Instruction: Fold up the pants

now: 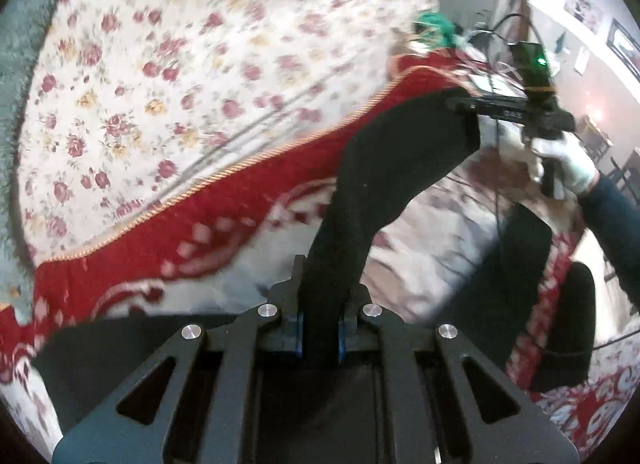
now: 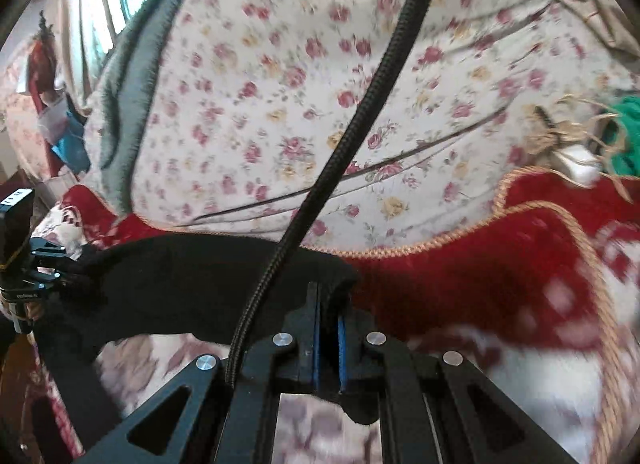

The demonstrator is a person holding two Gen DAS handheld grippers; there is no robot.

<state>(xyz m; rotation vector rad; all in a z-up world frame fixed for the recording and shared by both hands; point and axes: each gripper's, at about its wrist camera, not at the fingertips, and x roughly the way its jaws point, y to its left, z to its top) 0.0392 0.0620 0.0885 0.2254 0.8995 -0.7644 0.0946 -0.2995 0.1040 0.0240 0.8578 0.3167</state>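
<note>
The black pants [image 1: 384,175] hang stretched in the air between my two grippers, above a red and white patterned blanket [image 1: 224,215]. My left gripper [image 1: 320,304] is shut on one end of the pants. In its view the right gripper [image 1: 460,103] holds the far end at the upper right, gripped by a white-gloved hand [image 1: 568,163]. In the right wrist view my right gripper [image 2: 330,324] is shut on the black pants [image 2: 192,284], and the left gripper [image 2: 60,268] clamps their other end at the far left.
A floral sheet [image 2: 300,83] covers the bed behind the blanket. A grey furry cover [image 2: 128,83] lies along its far edge. A black braided cable [image 2: 360,111] crosses the right wrist view. Green and tan yarn items [image 2: 616,135] lie at right.
</note>
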